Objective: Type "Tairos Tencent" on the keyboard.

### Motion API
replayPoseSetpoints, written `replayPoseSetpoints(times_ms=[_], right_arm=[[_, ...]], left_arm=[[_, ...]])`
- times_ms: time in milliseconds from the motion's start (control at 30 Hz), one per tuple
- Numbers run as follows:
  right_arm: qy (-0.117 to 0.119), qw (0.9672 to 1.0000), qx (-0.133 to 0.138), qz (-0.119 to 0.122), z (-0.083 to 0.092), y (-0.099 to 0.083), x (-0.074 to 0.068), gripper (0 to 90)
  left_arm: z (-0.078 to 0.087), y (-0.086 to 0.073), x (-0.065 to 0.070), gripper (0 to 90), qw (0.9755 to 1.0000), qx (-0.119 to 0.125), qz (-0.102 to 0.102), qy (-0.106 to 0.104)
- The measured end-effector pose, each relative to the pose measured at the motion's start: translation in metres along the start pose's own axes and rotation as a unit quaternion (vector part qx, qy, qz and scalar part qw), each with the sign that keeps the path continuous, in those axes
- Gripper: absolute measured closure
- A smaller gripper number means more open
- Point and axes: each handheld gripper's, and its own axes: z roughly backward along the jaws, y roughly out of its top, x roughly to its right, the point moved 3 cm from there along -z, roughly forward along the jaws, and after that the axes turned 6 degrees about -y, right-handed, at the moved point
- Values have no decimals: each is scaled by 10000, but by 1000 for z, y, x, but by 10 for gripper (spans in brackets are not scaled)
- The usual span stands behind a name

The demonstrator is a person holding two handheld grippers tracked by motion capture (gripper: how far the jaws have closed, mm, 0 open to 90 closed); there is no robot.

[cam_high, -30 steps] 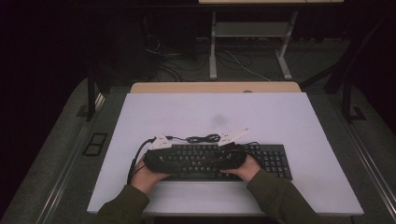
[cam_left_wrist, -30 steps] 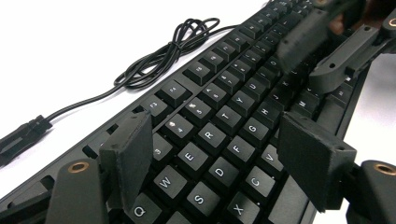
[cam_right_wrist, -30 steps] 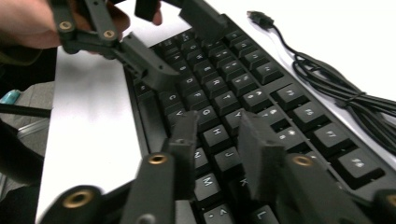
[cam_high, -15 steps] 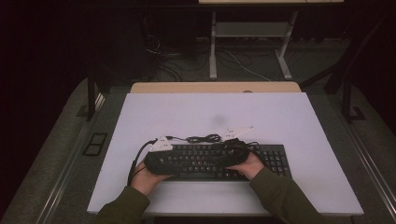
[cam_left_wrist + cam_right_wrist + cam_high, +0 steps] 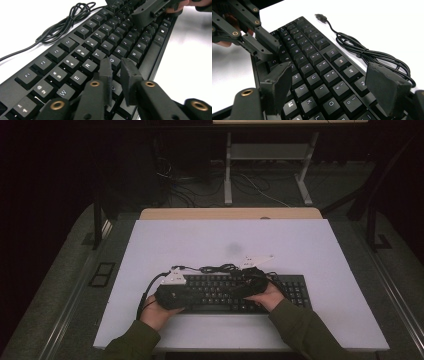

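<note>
Two grippers are hovering over the keyboard [image 5: 235, 292], which is lying flat near the front edge of the white table [image 5: 320, 250], its cable [image 5: 217, 268] bunched just behind it. Within the last second they have been trading states: the left gripper [image 5: 117, 72] has been closing, and its jaws are now standing nearly together over the keys around G and C, with nothing between them. The right gripper [image 5: 337, 82] has been spreading its jaws, which are now gaping wide above the right-hand letter keys, gripping nothing. Neither hand has shifted much along the board. To me this looks like key-pressing work, with the narrowed left jaws getting ready to poke a single key while the right is backing out of that role.
</note>
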Motion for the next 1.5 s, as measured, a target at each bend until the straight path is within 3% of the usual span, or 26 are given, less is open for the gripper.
replayPoseSetpoints(times_ms=[267, 867, 1500], right_arm=[[-6, 10000, 15, -1, 0, 0, 0, 210], [-5, 10000, 29, -24, 1, 0, 1, 210], [-33, 10000, 71, -33, 3, 2, 2, 210]], left_arm=[[-1, -1, 1, 888, 9998, -145, -71, -86], [-6, -5, -1, 889, 9991, -391, -86, -111], [-4, -2, 1, 889, 9993, -333, -138, -84]])
